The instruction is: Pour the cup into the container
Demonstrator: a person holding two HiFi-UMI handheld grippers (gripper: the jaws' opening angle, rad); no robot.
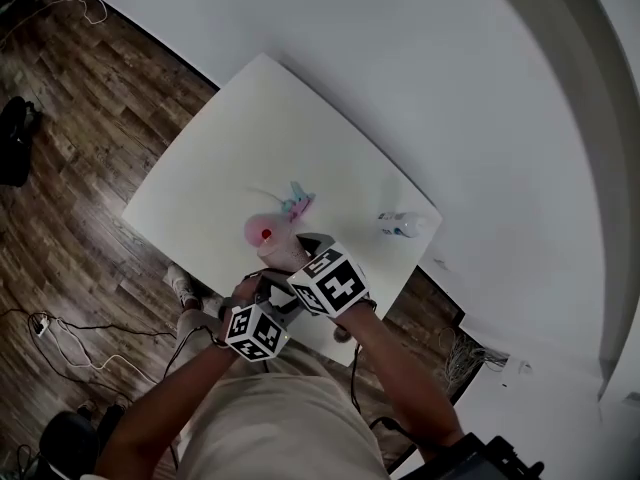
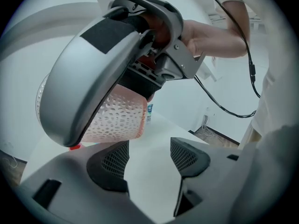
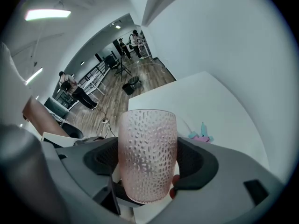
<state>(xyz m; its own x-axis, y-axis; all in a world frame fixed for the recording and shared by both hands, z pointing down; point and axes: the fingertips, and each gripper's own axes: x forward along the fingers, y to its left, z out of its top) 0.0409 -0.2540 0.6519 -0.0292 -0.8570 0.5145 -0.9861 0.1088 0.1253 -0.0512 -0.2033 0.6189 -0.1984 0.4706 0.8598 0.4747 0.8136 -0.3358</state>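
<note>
1. Little print can be read. The small bottle on the table carries a blue label, but its lettering is too small to make out. The cubes on both grippers show only black-and-white square markers, no words.
2. The table is white and stands cornerwise over a dark wooden plank floor, with a plain white wall at 12 to 3 o'clock in the head view.
3. The right gripper view looks past the table into a long room with a ceiling light, a tripod and several people standing far off.
4. The cup, pink and dimpled, is near the table's 6 o'clock edge. The right gripper pinches it, one pad on each side of its wall.
5. In the left gripper view the cup hangs over the tabletop and looks tilted.
6. The left gripper sits just at 7 o'clock of the right one, its jaws spread with only bare table between them.
7. Pink and blue bits lie on the table at 1 o'clock of the cup. The bottle lies at 3 o'clock, well apart.
8. A small red thing shows at the cup. Whether it is inside or beside the cup I cannot tell.
9. Loose cables trail on the floor at 8 o'clock, and a black bag sits at 9 o'clock.
10. From the left gripper view the right gripper's body and the person's hand block most of the room.
</note>
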